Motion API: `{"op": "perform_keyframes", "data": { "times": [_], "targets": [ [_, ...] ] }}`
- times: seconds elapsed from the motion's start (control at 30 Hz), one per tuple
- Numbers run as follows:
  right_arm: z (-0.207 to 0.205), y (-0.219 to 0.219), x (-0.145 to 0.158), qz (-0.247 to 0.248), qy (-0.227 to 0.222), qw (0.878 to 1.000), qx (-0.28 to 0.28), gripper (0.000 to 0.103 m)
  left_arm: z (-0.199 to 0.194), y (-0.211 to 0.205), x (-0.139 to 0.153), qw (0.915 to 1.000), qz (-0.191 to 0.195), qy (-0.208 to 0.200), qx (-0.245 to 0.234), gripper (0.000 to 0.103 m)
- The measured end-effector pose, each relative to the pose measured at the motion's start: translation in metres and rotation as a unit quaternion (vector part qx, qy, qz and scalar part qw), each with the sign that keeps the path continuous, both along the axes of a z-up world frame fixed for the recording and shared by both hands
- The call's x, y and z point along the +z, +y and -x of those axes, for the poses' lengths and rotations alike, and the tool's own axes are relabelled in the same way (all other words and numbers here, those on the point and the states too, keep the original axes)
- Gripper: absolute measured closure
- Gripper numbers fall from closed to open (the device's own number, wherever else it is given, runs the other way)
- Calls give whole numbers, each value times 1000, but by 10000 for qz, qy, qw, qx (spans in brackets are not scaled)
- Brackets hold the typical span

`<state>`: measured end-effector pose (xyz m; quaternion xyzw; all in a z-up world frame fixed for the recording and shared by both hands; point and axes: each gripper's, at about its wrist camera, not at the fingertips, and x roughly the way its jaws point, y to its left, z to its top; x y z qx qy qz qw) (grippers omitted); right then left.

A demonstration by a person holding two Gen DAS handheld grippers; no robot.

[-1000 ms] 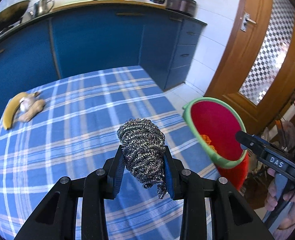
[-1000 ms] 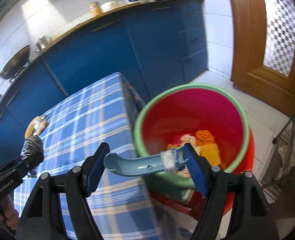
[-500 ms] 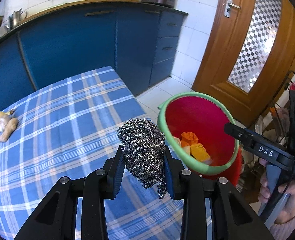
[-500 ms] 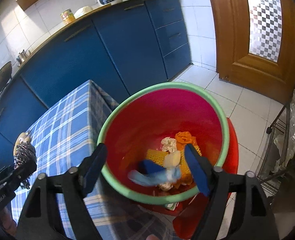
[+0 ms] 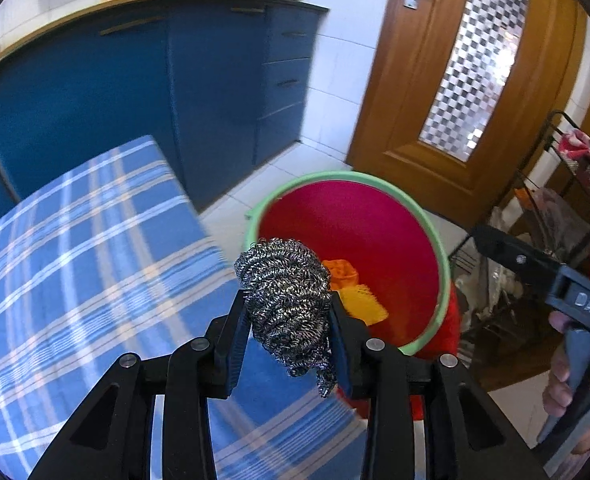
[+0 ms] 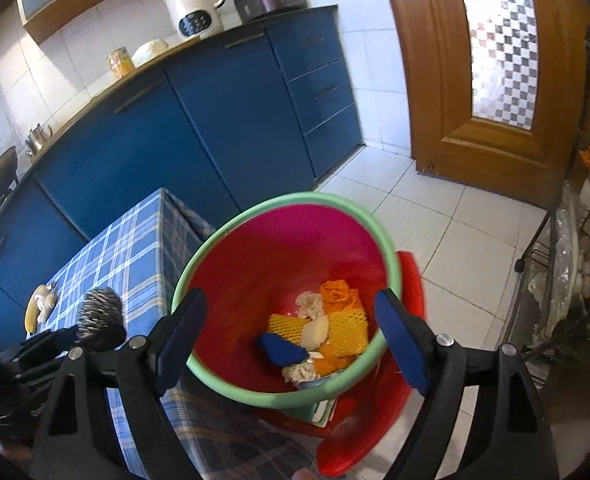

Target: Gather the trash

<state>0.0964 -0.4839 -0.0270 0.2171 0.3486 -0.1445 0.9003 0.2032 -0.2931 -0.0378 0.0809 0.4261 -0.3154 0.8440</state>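
My left gripper (image 5: pixel 289 328) is shut on a steel wool scourer (image 5: pixel 285 284) and holds it over the table's right edge, just short of the red bin with a green rim (image 5: pixel 443 256). The scourer also shows in the right wrist view (image 6: pixel 99 314). My right gripper (image 6: pixel 291 336) is open and empty above the bin (image 6: pixel 279 200). Inside the bin lie a blue scoop (image 6: pixel 281 350), yellow foam netting (image 6: pixel 347 330), orange peel (image 6: pixel 337 290) and pale scraps.
The table has a blue plaid cloth (image 5: pixel 75 260). A banana and ginger (image 6: pixel 39 306) lie at its far end. Blue cabinets (image 6: pixel 199 120) stand behind, a wooden door (image 6: pixel 491 60) to the right, a wire rack (image 6: pixel 567 280) at the far right.
My right gripper opened and the blue scoop dropped into the bin. My left gripper carried the scourer right, towards the bin.
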Motion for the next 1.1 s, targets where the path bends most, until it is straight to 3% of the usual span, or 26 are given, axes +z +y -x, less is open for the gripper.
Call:
{"op": "perform_keyframes", "data": {
  "times": [0.17,0.23,0.3,0.37,0.77,1.1],
  "targets": [
    [22,-12,2,-74,-154,9995,-248,18,-5,-25,-9,9997,20,-30,-254,62],
    [29,-17,1,-144,-174,9991,-352,18,-9,-34,-14,9995,10,5,-306,55],
    [35,-22,-1,-197,-177,9987,-444,18,-11,-39,-16,9995,43,29,-308,39],
    [41,-26,-4,-213,-159,9983,-515,18,-11,-42,-17,9996,71,7,-279,35],
    [54,-16,-1,-231,-207,9984,-467,18,1,-20,-3,9999,143,-14,-39,35],
    [70,26,20,-29,-346,9993,-109,18,26,39,21,9984,273,-88,488,34]
  ]
}}
